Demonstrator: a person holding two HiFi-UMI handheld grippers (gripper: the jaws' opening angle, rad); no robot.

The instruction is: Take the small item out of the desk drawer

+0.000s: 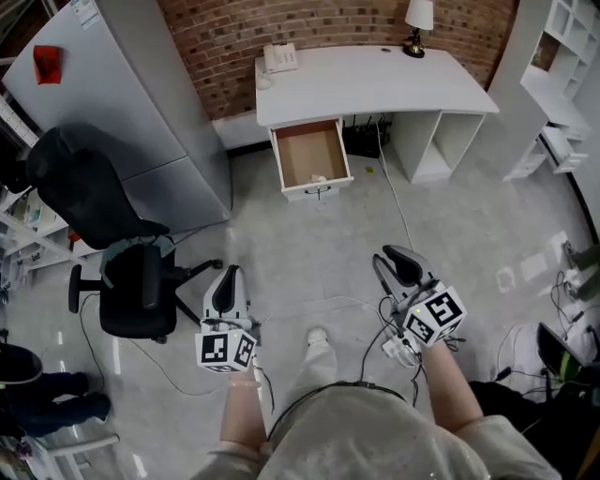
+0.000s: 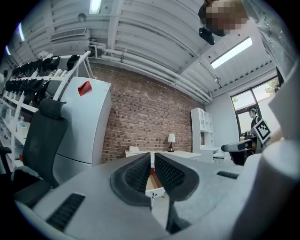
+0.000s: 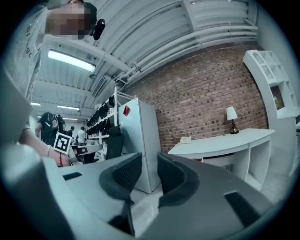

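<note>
The white desk [image 1: 375,80] stands against the brick wall, far from me. Its drawer [image 1: 311,155] is pulled out, and a small pale item [image 1: 319,178] lies near its front edge. Both grippers hang low over the floor, well short of the desk and pointing toward it. My left gripper [image 1: 228,274] has its jaws together with nothing in them; in the left gripper view [image 2: 152,157] the drawer [image 2: 151,182] shows past the pads. My right gripper [image 1: 390,253] is open and empty; in the right gripper view [image 3: 149,160] the desk [image 3: 220,140] lies ahead to the right.
A black office chair [image 1: 127,281] stands left of me beside a tall grey cabinet [image 1: 122,103]. A telephone [image 1: 279,58] and a lamp [image 1: 417,23] sit on the desk. White shelving [image 1: 562,84] fills the right side. Cables [image 1: 394,202] trail over the floor.
</note>
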